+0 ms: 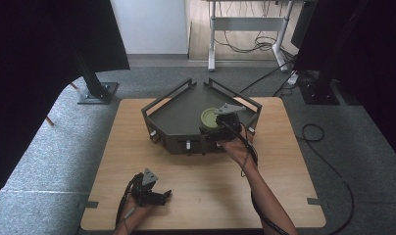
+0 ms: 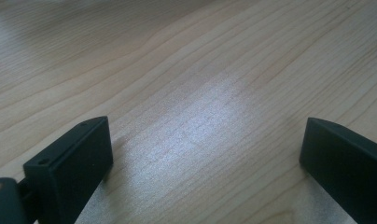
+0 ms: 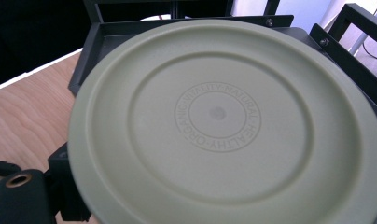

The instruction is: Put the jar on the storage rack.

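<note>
Plate (image 3: 219,126), pale green with 1 embossed ring of lettering, sits over the dark tray (image 1: 176,115) toward its 3 o'clock side, held at its near rim by the right gripper (image 1: 216,128), jaws clamped on it. It looks light, stiff and somewhat slick, so the raised rim is the safest hold. The left gripper (image 1: 154,196) rests with jaws spread wide on the table (image 2: 186,70) at 7 o'clock.
</note>
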A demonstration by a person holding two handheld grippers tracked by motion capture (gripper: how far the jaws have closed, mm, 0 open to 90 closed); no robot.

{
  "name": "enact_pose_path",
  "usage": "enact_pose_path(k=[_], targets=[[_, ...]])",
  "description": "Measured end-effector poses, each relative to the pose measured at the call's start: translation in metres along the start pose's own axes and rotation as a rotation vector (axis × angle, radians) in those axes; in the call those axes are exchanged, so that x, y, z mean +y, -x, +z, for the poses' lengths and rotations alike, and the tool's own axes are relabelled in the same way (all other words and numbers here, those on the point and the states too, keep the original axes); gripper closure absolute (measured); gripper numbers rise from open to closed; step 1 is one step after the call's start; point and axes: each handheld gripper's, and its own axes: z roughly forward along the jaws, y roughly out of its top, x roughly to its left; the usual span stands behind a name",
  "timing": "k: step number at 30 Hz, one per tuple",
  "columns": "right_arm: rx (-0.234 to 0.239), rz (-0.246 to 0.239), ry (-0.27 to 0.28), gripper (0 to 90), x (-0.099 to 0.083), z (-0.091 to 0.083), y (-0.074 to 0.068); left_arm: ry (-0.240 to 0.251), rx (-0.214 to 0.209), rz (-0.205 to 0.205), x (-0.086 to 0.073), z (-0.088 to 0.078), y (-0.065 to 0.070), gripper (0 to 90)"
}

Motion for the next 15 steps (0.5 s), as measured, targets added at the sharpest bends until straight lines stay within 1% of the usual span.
enact_pose_path(k=[8,15], targets=[[-0.012,-0.023,0.005,9.4,0.006,0.009,0.004,0.0,-0.003,0.002,0.0,0.0,0.0,2.2],[-0.014,-0.025,0.004,9.4,0.01,0.02,0.008,-0.001,-0.005,0.005,0.0,0.0,0.0,2.2]])
